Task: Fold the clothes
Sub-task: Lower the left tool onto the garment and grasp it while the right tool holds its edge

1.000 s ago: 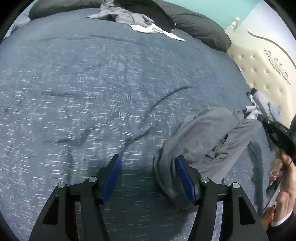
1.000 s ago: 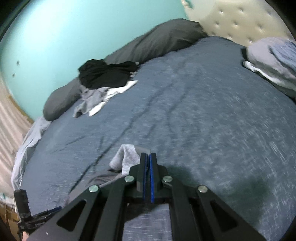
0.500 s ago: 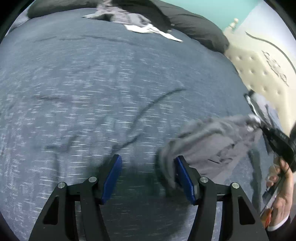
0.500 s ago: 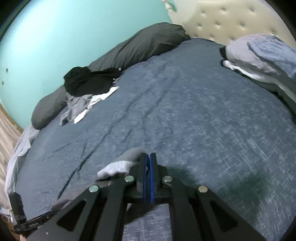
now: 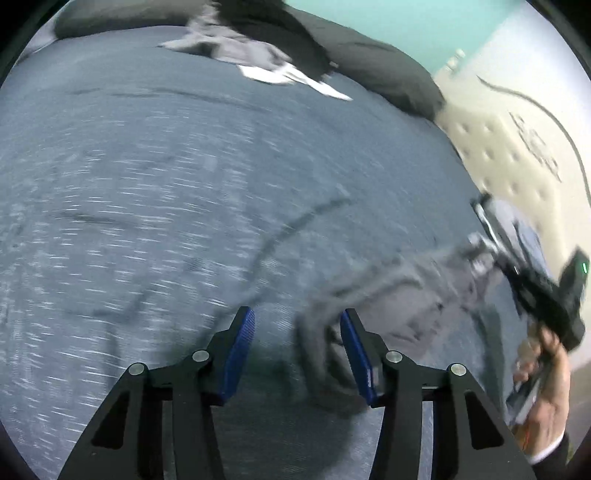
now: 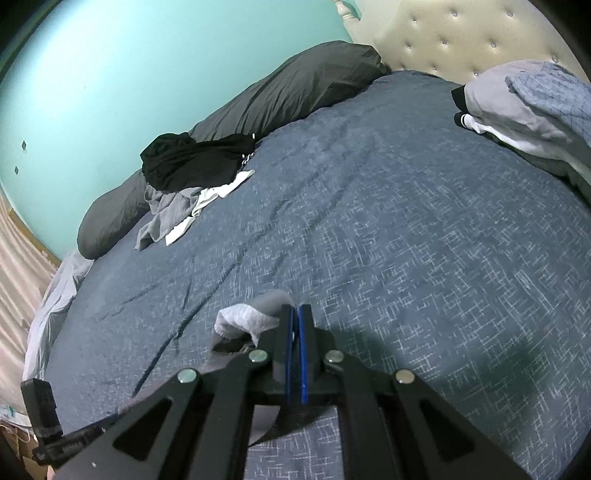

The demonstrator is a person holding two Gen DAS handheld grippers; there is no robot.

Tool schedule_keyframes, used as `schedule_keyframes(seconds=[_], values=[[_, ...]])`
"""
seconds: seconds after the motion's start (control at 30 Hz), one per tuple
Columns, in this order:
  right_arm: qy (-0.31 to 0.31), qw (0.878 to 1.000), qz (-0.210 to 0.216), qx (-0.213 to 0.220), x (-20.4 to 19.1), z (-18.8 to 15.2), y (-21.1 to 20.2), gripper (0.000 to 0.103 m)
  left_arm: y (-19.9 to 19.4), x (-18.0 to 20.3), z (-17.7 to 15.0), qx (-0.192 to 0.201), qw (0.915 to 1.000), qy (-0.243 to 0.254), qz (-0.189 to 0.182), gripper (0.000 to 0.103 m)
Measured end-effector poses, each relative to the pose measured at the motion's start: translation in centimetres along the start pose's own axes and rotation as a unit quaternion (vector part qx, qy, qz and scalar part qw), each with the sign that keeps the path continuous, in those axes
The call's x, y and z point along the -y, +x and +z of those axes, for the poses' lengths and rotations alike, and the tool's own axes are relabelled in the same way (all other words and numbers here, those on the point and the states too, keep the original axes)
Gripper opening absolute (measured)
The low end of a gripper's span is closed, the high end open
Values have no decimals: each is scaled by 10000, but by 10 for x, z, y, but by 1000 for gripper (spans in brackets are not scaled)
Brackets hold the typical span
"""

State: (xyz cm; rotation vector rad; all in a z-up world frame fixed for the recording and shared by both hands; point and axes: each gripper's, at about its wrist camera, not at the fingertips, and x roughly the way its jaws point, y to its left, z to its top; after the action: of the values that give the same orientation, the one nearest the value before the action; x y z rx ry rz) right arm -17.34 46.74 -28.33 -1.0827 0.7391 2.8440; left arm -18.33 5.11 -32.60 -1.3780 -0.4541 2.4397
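Note:
A grey garment [image 5: 417, 295] lies stretched across the blue bedspread [image 5: 166, 203], blurred by motion. My left gripper [image 5: 297, 347] is open; one end of the garment lies bunched against its right pad [image 5: 354, 354], not clamped. My right gripper [image 6: 295, 325] is shut on the garment's other end [image 6: 247, 317], which shows a pale lining, and holds it just above the bed. The right gripper also shows in the left wrist view [image 5: 535, 280], lifting that end at the right.
A pile of black, grey and white clothes [image 6: 192, 181] lies at the far side against dark pillows [image 6: 295, 88]. Folded clothes [image 6: 524, 103] are stacked by the tufted headboard [image 6: 461, 33]. A teal wall stands behind.
The right gripper has pulled its end of the grey garment up and away, stretching it out. The left gripper has stayed open by the bunched end.

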Motion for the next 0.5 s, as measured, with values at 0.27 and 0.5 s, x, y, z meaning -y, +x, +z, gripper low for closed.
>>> schedule_keyframes(seconds=[0.27, 0.5], values=[[11, 10000, 62, 16, -4, 0, -2, 3, 12, 6, -4, -223, 9992, 184, 259, 53], [7, 10000, 79, -4, -5, 0, 0, 3, 22, 38, -12, -386, 9970, 665, 76, 53]])
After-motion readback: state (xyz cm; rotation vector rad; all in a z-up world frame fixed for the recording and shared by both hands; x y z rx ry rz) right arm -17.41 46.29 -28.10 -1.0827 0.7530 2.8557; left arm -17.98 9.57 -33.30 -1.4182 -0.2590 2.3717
